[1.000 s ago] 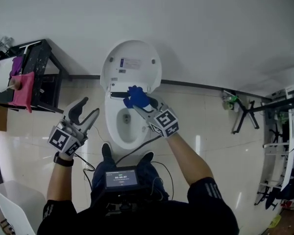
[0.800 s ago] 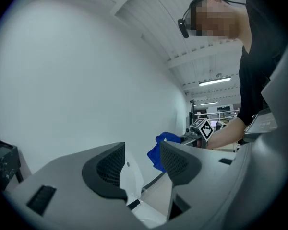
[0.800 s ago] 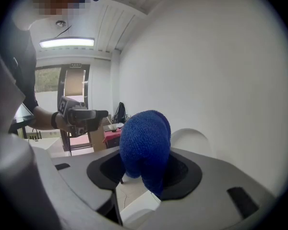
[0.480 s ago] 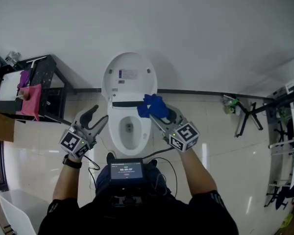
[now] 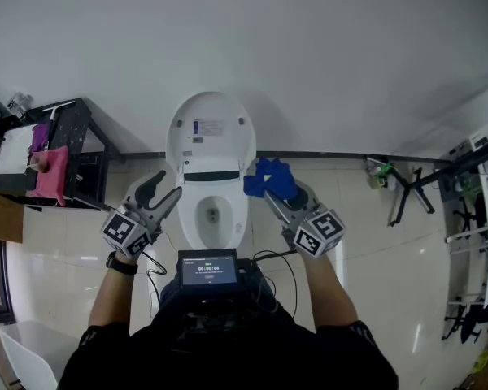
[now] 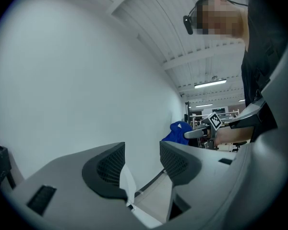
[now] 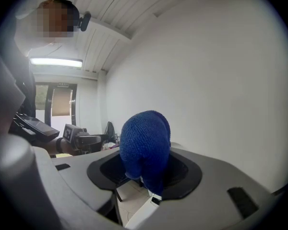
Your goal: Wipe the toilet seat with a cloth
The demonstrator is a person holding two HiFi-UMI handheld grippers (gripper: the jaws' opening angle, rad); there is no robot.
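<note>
Blue cloth (image 5: 270, 177), pinched in the right gripper's (image 5: 276, 195) jaws, hangs just right of the toilet seat (image 5: 238, 214) and off it, so another wipe probably means lowering it onto the rim; the left gripper (image 5: 161, 189), jaws spread and empty, flanks the bowl, with the lid (image 5: 210, 132) raised and nothing blocking.

place: lab/workshop mock-up | evidence: toilet (image 5: 210, 161) on open floor, equipment racks (image 5: 472, 242)

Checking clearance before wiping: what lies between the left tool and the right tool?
Head view: the toilet seat lies between the open left tool and the right tool gripping the blue cloth.
</note>
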